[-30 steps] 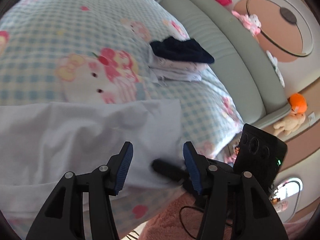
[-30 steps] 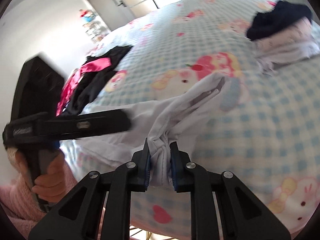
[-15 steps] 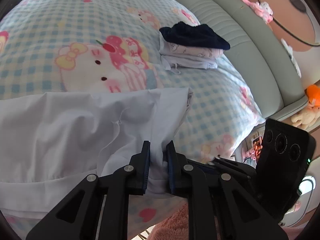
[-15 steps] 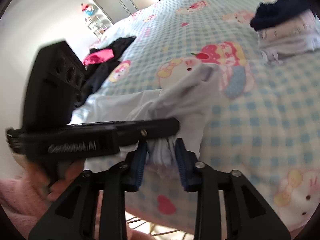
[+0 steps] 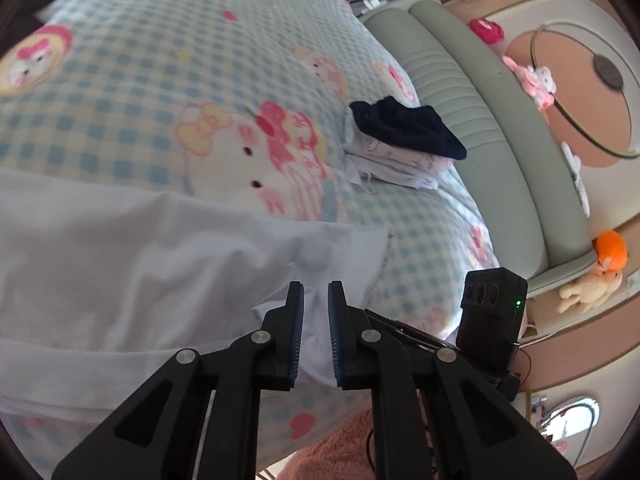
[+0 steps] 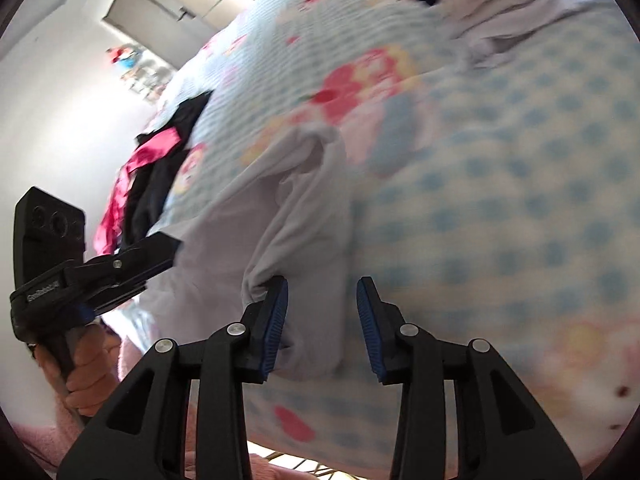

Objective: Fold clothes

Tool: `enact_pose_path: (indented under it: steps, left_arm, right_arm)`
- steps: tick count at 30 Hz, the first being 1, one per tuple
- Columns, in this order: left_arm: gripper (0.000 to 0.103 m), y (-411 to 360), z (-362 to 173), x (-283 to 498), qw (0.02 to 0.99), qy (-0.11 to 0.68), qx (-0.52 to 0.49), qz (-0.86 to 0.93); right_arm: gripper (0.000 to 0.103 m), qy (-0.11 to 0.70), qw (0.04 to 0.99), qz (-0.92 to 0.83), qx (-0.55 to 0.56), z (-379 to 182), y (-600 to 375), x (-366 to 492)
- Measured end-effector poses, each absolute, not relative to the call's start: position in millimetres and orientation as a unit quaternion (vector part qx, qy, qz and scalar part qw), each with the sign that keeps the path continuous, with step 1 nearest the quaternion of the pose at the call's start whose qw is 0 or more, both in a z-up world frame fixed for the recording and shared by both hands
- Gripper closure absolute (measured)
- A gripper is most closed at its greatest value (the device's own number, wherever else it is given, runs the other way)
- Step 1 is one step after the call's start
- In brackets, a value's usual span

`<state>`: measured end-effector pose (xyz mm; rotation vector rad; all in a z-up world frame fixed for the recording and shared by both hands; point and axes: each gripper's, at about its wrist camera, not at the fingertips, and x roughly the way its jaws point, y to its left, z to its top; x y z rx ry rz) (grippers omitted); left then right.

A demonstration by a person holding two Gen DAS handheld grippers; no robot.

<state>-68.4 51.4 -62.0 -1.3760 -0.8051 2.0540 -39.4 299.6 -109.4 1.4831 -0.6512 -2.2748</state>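
A white garment lies spread over the near edge of the blue checked bedspread. My left gripper has its jaws closing and the pads pinch a bunched fold at the garment's right end. In the right wrist view the same white garment runs up between the fingers of my right gripper. Its jaws are opening: the left pad touches the cloth and the right pad stands apart. The left gripper shows there at the left, held by a hand.
A folded stack with a navy piece on top sits near the grey-green headboard. A heap of black and pink clothes lies at the bed's far side. Plush toys rest by the headboard. The bed's edge falls away just below the grippers.
The left jaws went from wide apart to pinching the garment's end fold. The right jaws, earlier clamped on that fold, have let it go and spread, and the right view has rolled.
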Motion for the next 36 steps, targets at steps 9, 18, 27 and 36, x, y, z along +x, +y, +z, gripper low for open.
enact_pose_path:
  steps: [9, 18, 27, 36]
  left_arm:
    - [0.056, 49, -68, -68, 0.289, -0.311, -0.504, 0.752]
    - [0.057, 117, -66, -72, 0.332, -0.227, -0.537, 0.741]
    - [0.056, 200, -56, -59, 0.342, -0.049, -0.535, 0.771]
    - [0.052, 243, -94, -73, 0.268, 0.025, -0.592, 0.759]
  right_arm:
    - [0.066, -0.257, 0.193, -0.793, 0.517, -113, 281, -39]
    - [0.063, -0.284, 0.069, -0.81, 0.509, -104, 342, -13]
    - [0.061, -0.303, 0.016, -0.821, 0.484, -85, 389, 8]
    - [0.061, -0.312, 0.002, -0.809, 0.498, -99, 403, 12]
